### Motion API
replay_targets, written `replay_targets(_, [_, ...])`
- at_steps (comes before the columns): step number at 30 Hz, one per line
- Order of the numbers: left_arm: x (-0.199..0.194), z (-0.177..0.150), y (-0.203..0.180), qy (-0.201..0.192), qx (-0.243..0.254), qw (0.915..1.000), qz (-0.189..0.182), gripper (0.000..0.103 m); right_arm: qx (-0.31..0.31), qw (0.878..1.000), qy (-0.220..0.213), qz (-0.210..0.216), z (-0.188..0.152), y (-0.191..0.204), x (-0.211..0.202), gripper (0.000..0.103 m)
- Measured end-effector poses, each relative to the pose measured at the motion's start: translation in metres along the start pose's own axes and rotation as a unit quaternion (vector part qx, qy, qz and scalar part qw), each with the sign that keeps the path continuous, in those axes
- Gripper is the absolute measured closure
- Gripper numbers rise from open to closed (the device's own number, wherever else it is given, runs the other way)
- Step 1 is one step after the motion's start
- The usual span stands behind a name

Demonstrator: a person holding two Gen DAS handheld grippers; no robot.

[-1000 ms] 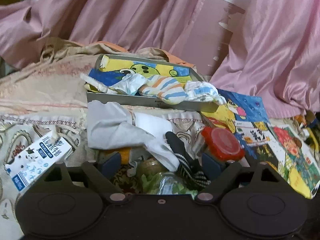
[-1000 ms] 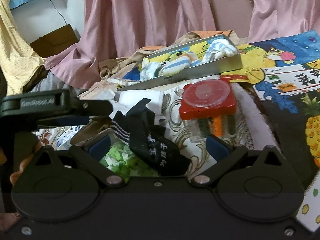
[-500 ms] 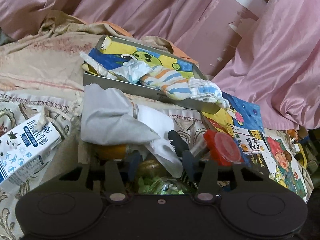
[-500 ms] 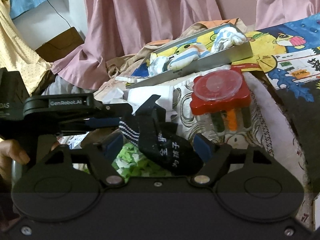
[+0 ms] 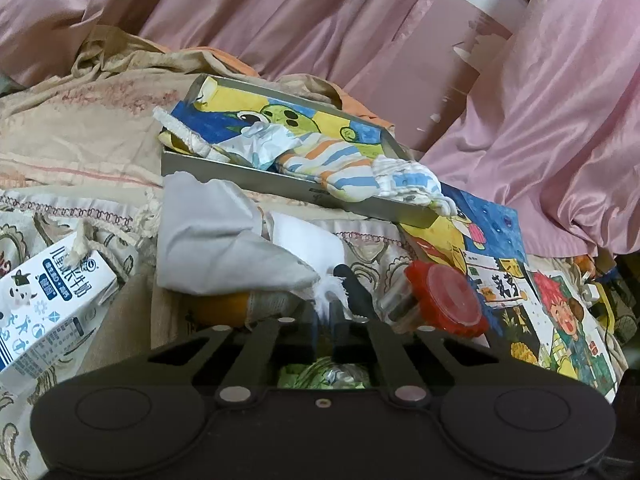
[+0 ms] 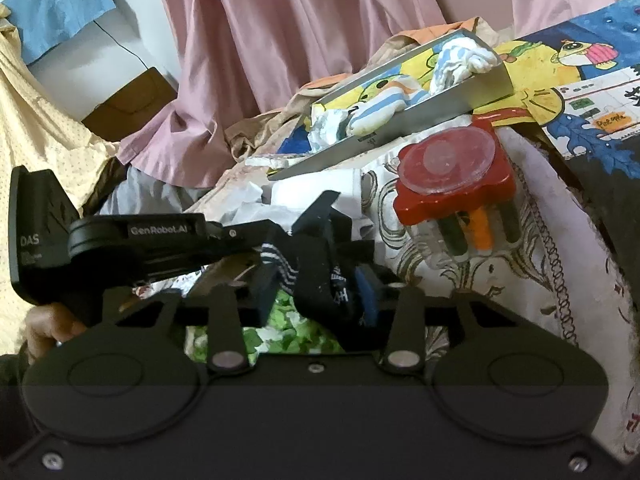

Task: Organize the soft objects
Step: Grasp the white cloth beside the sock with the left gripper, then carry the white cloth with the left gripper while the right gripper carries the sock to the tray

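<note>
Right claw clamped on the black sock, frame centre; the sock's lower part is hidden behind the claw body. Left claw fingers nearly together, pinching the same sock's striped cuff; from its own view only a dark tip shows, contact hard to make out. Striped socks lie in the metal tray, upper centre. Red-lidded jar right of the sock, its base blurred. Milk carton cut off at left edge.

Left gripper: matte black, white "GenRobot.AI" and "DAS" lettering. Right gripper: black body, silver pivot screws behind blue-padded fingers. Bare-skinned hand.
</note>
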State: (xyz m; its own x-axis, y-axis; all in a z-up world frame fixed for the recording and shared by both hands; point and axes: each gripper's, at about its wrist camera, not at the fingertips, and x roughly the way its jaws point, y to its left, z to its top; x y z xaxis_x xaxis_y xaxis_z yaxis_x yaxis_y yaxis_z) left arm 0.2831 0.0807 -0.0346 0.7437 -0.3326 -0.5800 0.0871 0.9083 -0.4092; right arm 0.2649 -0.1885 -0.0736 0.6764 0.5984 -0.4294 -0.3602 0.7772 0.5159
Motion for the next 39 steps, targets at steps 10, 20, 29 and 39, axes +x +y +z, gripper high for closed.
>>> replay_targets(10, [-0.012,-0.004,-0.014,-0.009,0.040,0.9990,-0.016,0.103,-0.014,1.000,-0.010,-0.026,0.005,0.004,-0.008,0.100])
replay_targets(20, [-0.032,-0.008,-0.034,-0.043,0.082,0.9946,-0.047,0.103,-0.064,0.995,-0.049,-0.054,0.016,0.018,-0.037,0.102])
replay_targets(29, [-0.054,-0.007,-0.047,-0.084,0.105,0.9856,-0.103,0.103,-0.063,0.991,-0.097,-0.068,0.031,0.016,-0.072,0.102])
replay_targets(39, [-0.051,0.004,-0.055,-0.105,0.106,0.9795,-0.135,0.103,-0.054,0.987,-0.131,-0.072,0.043,0.009,-0.091,0.102])
